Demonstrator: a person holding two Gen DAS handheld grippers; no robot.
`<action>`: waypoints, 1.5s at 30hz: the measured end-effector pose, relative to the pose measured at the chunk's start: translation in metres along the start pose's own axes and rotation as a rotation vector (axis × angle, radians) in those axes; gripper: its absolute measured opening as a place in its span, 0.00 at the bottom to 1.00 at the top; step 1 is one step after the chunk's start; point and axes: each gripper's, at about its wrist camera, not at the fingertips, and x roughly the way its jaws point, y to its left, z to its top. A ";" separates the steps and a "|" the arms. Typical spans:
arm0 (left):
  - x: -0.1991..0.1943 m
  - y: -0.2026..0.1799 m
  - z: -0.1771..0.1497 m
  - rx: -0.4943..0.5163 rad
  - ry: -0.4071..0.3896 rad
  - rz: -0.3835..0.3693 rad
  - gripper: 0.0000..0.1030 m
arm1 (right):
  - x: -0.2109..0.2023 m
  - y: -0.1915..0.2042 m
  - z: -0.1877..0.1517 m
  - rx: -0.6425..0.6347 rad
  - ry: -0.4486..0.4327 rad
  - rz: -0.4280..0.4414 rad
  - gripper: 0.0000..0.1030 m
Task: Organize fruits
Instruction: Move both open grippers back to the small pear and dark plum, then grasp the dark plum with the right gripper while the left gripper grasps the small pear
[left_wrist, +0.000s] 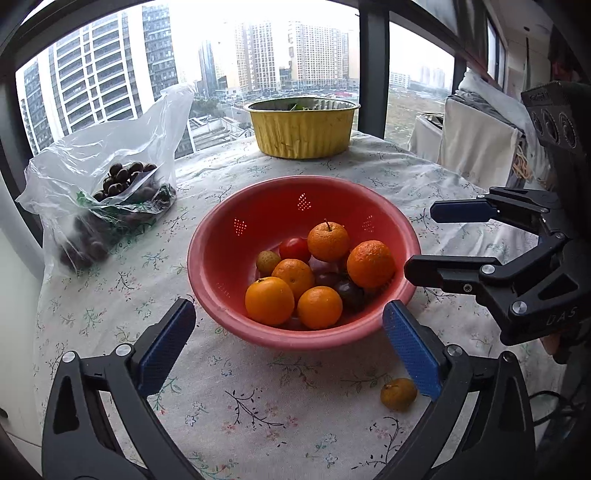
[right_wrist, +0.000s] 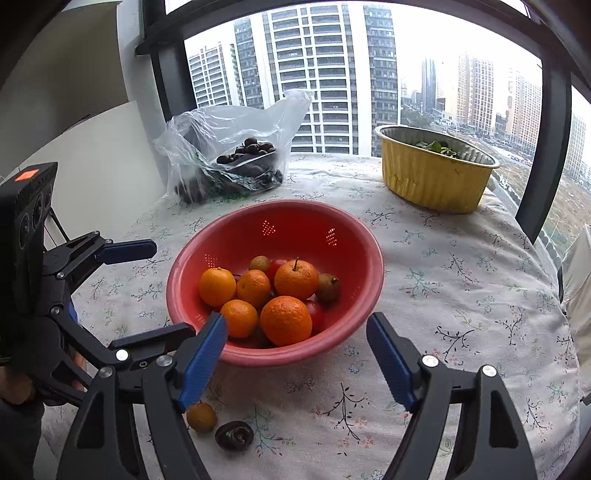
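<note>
A red colander bowl (left_wrist: 221, 236) (right_wrist: 354, 236) stands mid-table and holds several oranges (left_wrist: 370, 263) (right_wrist: 286, 320), red tomatoes (left_wrist: 294, 249), dark plums (left_wrist: 350, 291) and small brownish fruits (left_wrist: 266, 261). A small orange (left_wrist: 398, 394) (right_wrist: 201, 416) lies loose on the cloth in front of the bowl, with a dark fruit (right_wrist: 234, 435) beside it. My left gripper (left_wrist: 289, 343) is open and empty, just before the bowl's near rim; it also shows in the right wrist view (right_wrist: 162, 291). My right gripper (right_wrist: 297, 360) is open and empty at the bowl's right side; it also shows in the left wrist view (left_wrist: 424, 242).
A clear plastic bag (left_wrist: 110, 177) (right_wrist: 236, 155) of dark fruit sits at the back left. A yellow foil container (left_wrist: 301, 125) (right_wrist: 432, 177) with greens stands at the back by the window. The round table has a floral cloth (left_wrist: 258, 406) (right_wrist: 461, 288).
</note>
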 end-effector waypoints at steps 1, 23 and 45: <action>-0.003 -0.004 -0.005 0.007 0.004 0.003 1.00 | -0.006 -0.001 -0.005 0.006 -0.006 0.007 0.79; -0.056 -0.033 -0.111 -0.041 0.089 0.043 1.00 | -0.004 0.024 -0.077 -0.110 0.130 0.141 0.68; -0.050 -0.032 -0.108 -0.037 0.116 0.041 1.00 | 0.020 0.036 -0.073 -0.348 0.181 0.205 0.38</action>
